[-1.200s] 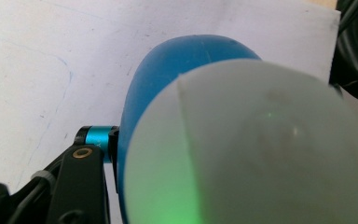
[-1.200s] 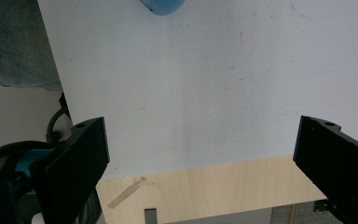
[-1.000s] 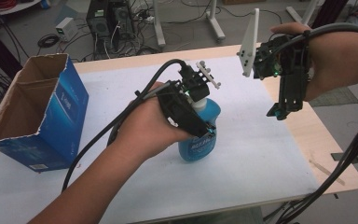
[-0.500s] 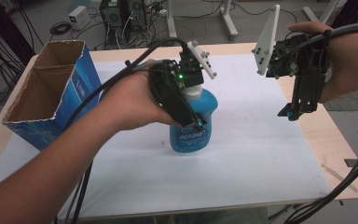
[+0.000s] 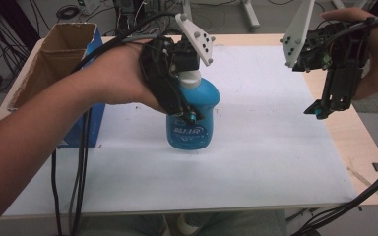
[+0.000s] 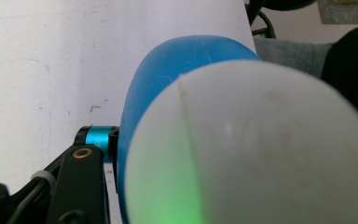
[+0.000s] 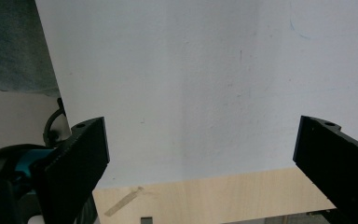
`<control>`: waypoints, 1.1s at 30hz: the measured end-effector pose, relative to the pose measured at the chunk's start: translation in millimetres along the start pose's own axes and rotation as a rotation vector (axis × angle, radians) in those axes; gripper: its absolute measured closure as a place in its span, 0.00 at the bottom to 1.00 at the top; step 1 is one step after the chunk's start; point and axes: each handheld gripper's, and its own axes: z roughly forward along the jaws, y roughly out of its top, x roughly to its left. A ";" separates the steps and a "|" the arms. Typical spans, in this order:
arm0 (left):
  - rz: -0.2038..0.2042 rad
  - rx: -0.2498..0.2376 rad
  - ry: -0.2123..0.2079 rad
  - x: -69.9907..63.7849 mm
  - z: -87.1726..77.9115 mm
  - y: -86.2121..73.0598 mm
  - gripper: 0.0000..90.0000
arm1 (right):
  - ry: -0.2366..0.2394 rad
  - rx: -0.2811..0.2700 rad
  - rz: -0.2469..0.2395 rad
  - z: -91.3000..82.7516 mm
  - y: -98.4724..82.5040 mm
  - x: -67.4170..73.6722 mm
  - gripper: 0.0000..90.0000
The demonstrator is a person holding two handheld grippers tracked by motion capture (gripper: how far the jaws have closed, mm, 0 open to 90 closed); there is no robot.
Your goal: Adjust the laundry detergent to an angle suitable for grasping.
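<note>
- Holding the blue bottle (image 5: 193, 115), the left gripper (image 5: 179, 101) has its jaws clamped on the body of it, just below the white cap (image 5: 190, 78); in the high view the bottle stands upright, and I cannot tell if its base touches the sheet.
- The bottle is over the middle of the white sheet (image 5: 256, 162) that covers the table (image 5: 354, 142), a little toward the left side and near the cardboard box (image 5: 54, 59).
- In the left gripper view the white cap (image 6: 256, 149) is very close to the camera, with the blue bottle (image 6: 168, 79) behind it and one black jaw with a teal part pressing on the left side of the bottle.
- The cardboard box is open at the top, with blue outer walls, and it stands at the left edge of the table, apart from the bottle.
- The right gripper (image 5: 320, 109) hangs in the air over the right side of the table, pointing down, well apart from the bottle.
- In the right gripper view its two black jaws stand wide apart, with nothing between them; below them are the white sheet (image 7: 182, 84) and the wooden edge of the table (image 7: 214, 196).
- Black cables (image 5: 78, 162) hang from the left gripper over the front edge of the table.
</note>
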 end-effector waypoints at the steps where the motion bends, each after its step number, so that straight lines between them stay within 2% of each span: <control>1: 0.000 0.000 0.000 0.0 0.0 0.0 0.45 | 0.000 0.000 0.000 0.0 0.0 0.0 0.03; 2: 0.022 -0.002 -0.015 -0.4 -1.7 -2.3 0.45 | 0.001 -0.001 -0.005 0.3 1.2 0.1 0.03; 3: 0.022 -0.002 -0.015 -0.4 -1.7 -2.3 0.45 | 0.001 -0.001 -0.005 0.3 1.2 0.1 0.03; 4: 0.042 -0.005 -0.032 -0.5 -2.9 -4.4 0.45 | 0.000 0.001 -0.007 0.4 2.2 0.3 0.03; 9: 0.058 -0.006 -0.055 1.9 -5.4 -8.7 0.45 | -0.011 -0.002 -0.010 0.2 4.5 2.3 0.03; 11: 0.097 -0.001 -0.063 0.4 -6.3 -11.4 0.46 | -0.010 -0.005 -0.019 0.8 5.1 2.1 0.03; 12: 0.097 -0.001 -0.063 0.4 -6.3 -11.4 0.45 | -0.010 -0.005 -0.019 0.8 5.1 2.1 0.03; 13: 0.118 0.006 -0.069 -0.6 -6.1 -12.4 0.45 | -0.008 -0.002 -0.015 0.9 5.3 2.3 0.03; 16: 0.169 0.028 -0.104 -4.0 -3.2 -14.8 0.45 | -0.010 -0.002 -0.012 1.2 6.1 2.7 0.03; 20: 0.204 0.028 -0.142 -6.2 0.4 -17.6 0.45 | -0.011 -0.004 -0.021 0.9 6.7 3.0 0.03; 21: 0.238 0.025 -0.156 -7.4 2.4 -20.0 0.45 | -0.012 -0.002 -0.019 0.8 6.8 3.4 0.03; 24: 0.257 0.023 -0.169 -7.9 5.5 -22.8 0.45 | -0.012 -0.006 -0.017 0.9 6.0 3.9 0.03; 26: 0.298 0.018 -0.197 -8.1 10.4 -28.0 0.45 | -0.010 -0.005 -0.013 1.3 5.2 4.2 0.03; 27: 0.298 0.018 -0.197 -8.1 10.4 -28.0 0.45 | -0.010 -0.005 -0.013 1.3 5.2 4.2 0.03; 29: 0.293 0.021 -0.222 -6.0 14.7 -32.7 0.45 | -0.010 -0.007 -0.009 1.6 3.9 4.2 0.03; 33: 0.319 0.021 -0.208 -6.2 18.9 -38.0 0.45 | -0.011 -0.009 -0.011 2.1 2.6 3.4 0.03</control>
